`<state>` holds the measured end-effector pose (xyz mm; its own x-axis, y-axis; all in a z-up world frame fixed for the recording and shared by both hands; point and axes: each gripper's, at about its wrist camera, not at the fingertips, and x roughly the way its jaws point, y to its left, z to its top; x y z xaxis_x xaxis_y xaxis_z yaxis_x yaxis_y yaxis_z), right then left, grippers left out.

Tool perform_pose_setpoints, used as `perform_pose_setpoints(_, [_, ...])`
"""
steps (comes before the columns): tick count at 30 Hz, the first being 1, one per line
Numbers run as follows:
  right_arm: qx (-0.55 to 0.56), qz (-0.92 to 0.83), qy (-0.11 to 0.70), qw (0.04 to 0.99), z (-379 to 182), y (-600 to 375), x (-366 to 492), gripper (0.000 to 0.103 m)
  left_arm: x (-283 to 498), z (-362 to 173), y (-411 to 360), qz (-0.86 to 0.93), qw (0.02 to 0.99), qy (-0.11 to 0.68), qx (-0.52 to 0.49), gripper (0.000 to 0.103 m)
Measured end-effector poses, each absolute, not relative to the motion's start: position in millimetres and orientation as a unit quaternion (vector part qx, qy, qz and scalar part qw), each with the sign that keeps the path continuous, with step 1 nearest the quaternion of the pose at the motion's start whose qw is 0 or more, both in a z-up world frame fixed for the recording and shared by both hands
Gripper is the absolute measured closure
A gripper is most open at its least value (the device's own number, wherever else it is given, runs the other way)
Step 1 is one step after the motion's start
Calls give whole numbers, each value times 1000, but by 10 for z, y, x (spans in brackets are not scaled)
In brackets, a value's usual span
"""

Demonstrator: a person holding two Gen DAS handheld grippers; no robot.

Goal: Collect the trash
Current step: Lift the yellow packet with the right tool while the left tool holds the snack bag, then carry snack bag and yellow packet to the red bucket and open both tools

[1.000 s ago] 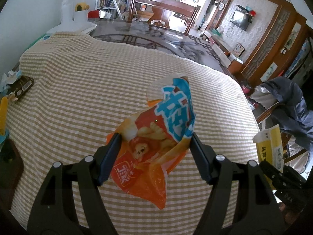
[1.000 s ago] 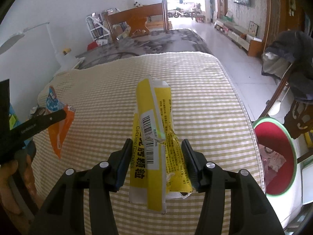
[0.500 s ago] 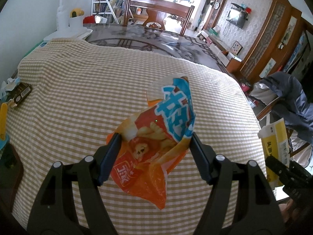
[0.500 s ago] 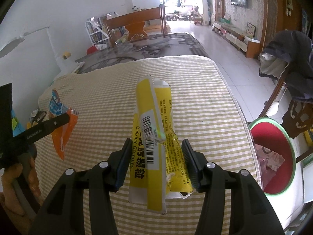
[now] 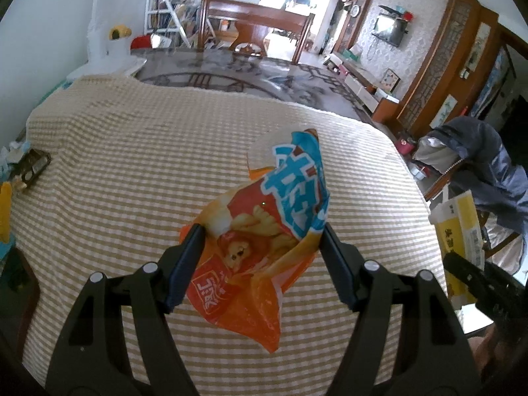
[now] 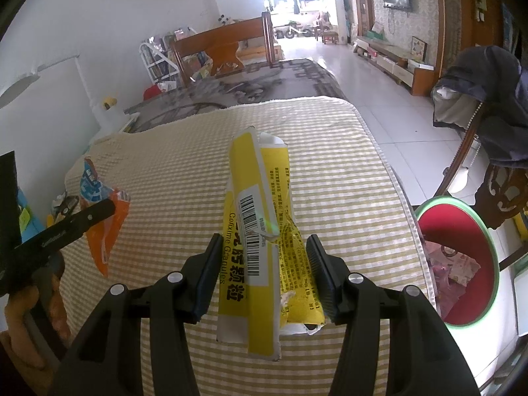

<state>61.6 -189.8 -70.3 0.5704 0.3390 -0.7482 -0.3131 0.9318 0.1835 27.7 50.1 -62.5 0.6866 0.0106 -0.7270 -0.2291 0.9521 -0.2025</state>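
My left gripper (image 5: 260,234) is shut on an orange and blue snack bag (image 5: 264,227) and holds it above the checked tablecloth (image 5: 132,171). My right gripper (image 6: 264,247) is shut on a crushed yellow medicine box (image 6: 260,231), also held above the cloth. The snack bag and left gripper show at the left of the right wrist view (image 6: 102,211). The yellow box shows at the right edge of the left wrist view (image 5: 462,231). A red bin with a green rim (image 6: 462,231) stands on the floor right of the table, with pink trash inside.
A dark wrapper and small clutter (image 5: 29,168) lie at the table's left edge. A chair draped with a dark jacket (image 6: 488,99) stands beyond the bin. A wooden bench (image 6: 224,46) and a white lamp base (image 5: 109,52) are past the far table end.
Both grippers keep their hold. The views have shifted slightly: the right gripper has drifted right, toward the table's right edge, and the bin shows larger.
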Motion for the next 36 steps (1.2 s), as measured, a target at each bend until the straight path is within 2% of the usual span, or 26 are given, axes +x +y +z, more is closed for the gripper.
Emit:
perform_pose_setpoints(8, [40, 182, 412, 892, -625, -2052, 565, 52, 242, -561, 364, 65, 914, 384, -109, 36])
perform_pose_setpoints(20, [109, 182, 391, 896, -477, -2414, 477, 53, 103, -82, -212, 34, 935, 338, -104, 36])
perform_pose_setpoints(27, [154, 134, 355, 912, -257, -3093, 384, 52, 305, 93, -882, -52, 935, 339, -90, 36])
perform_pose_setpoints(32, [227, 76, 370, 898, -432, -3745, 419, 52, 592, -12, -1576, -132, 917, 369, -70, 36])
perform_pose_setpoints(36, [241, 24, 368, 898, -575, -4091, 414, 52, 803, -102, -2094, -192, 900, 389, -44, 36])
